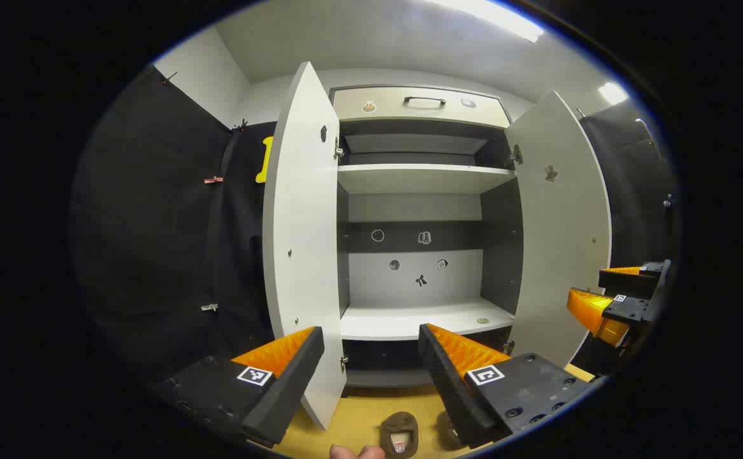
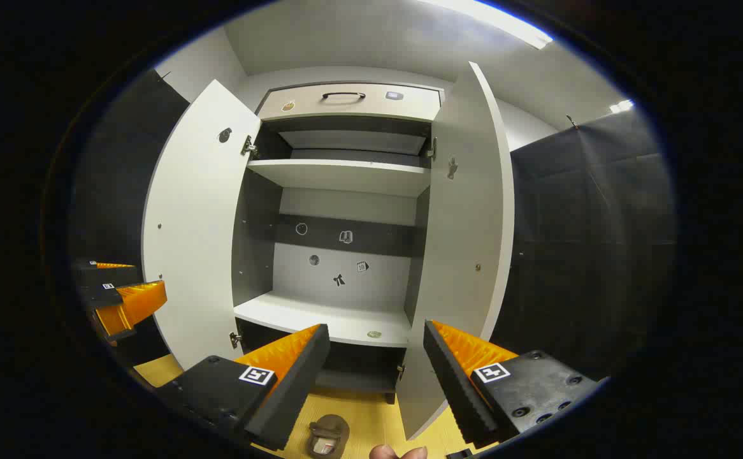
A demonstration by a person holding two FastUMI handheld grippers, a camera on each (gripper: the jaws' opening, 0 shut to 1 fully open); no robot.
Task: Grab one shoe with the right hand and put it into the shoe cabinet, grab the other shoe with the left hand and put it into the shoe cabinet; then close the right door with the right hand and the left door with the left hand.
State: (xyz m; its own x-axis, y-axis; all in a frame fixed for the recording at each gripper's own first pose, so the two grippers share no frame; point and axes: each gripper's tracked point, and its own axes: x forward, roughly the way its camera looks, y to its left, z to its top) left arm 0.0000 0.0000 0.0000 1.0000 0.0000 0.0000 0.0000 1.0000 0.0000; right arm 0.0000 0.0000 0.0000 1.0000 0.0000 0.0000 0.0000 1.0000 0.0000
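White doors of the shoe cabinet (image 1: 420,210) stand fully open to both sides. The left door (image 1: 301,236) and the right door (image 1: 559,223) leave the whole front free, which I judge is the right arrangement for putting shoes inside before anything is closed. The lower shelf (image 1: 410,319) is bare except for a small round mark near its front edge, and the upper shelf (image 1: 419,177) holds nothing either. So no shoe is in the cabinet yet.

One brown shoe (image 1: 399,433) lies on the yellow floor (image 1: 359,414) in front of the cabinet, low between the fingers in the left gripper view. In the right gripper view the same kind of brown shoe (image 2: 328,435) appears at the bottom edge. A second shoe seems to hide behind the finger in the left gripper view, but I cannot tell this for sure.

The left gripper (image 1: 371,347) has its fingers spread wide and grasps nothing. The right gripper (image 2: 376,347) is equally wide, also with nothing between the fingers. In the left gripper view the right gripper (image 1: 601,299) is seen at the right side, beside the right door and not touching it. Both are held up facing the cabinet, above the shoes. By my judgement the task is at its start, and the right one must first go down to a shoe.
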